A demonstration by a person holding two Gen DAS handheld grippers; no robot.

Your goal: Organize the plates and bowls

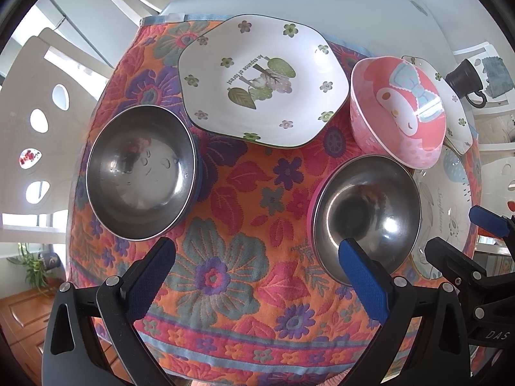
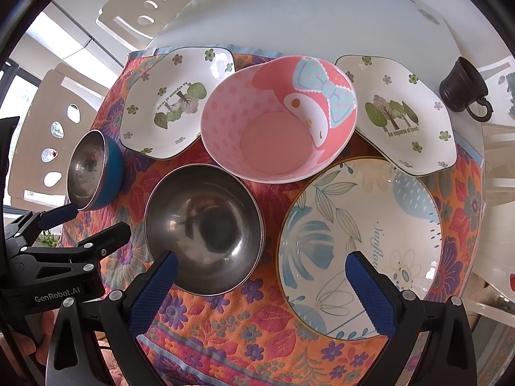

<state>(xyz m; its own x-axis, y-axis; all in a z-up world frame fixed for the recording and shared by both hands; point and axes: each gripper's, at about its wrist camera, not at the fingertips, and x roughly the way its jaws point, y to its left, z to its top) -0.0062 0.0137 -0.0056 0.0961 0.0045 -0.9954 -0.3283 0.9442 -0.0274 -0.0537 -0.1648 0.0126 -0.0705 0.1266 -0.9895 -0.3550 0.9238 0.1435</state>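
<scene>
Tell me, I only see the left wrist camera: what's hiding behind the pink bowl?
Observer: A second white plate, with trees painted on it.
Operator: Is anything inside the pink bowl?
Observer: No, the pink bowl is empty right down to its flat bottom.
Operator: And the big round plate?
Observer: The round plate has nothing on it; you can see all its blue leaves.

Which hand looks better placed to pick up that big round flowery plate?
Probably the right. The right gripper hovers open with one of its jaws already over the round plate; the left gripper sits farther away, by the steel bowls.
</scene>
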